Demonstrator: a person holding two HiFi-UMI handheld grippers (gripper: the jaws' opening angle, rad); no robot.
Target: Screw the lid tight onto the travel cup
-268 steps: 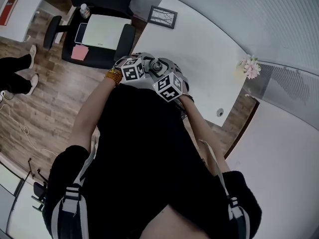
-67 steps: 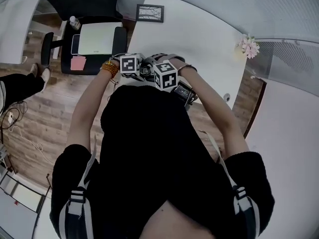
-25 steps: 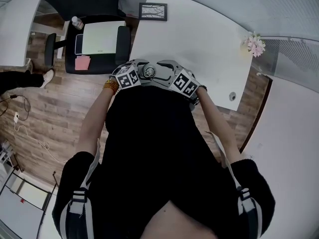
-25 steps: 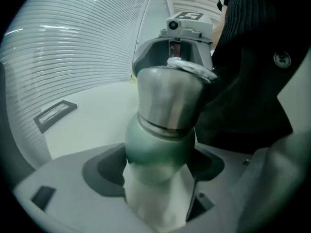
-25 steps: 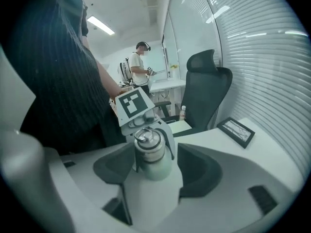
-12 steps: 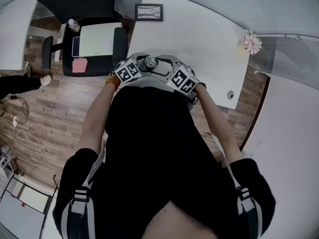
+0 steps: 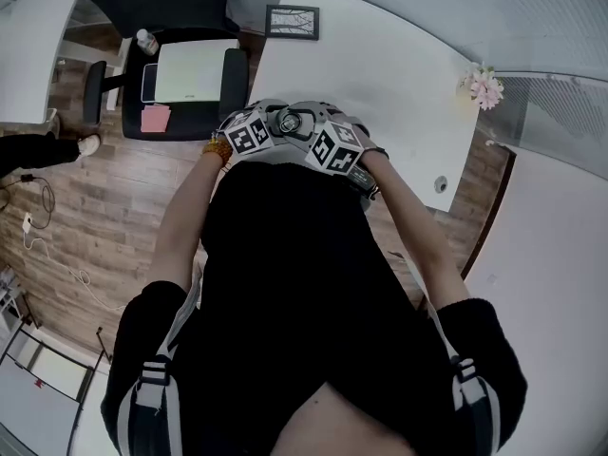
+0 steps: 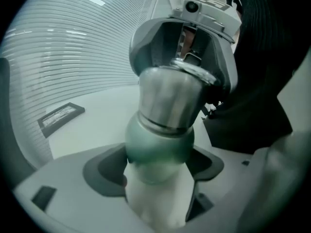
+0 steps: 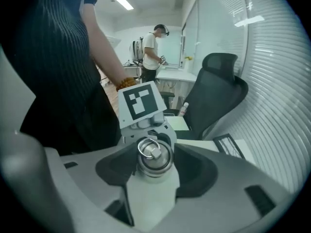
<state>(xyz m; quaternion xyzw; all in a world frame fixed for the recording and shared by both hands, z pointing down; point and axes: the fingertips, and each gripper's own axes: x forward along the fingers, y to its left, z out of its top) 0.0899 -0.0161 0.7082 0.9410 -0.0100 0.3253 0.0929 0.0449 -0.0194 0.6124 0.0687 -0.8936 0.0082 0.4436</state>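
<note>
Two grippers, one travel cup, one lid, all at upper centre of head view. Left gripper was clamped on travel cup's body. Right gripper jaws, fairly wide, had just been closing, pressed on lid's sides.

Office: white desk, swivel chair, blinds.
</note>
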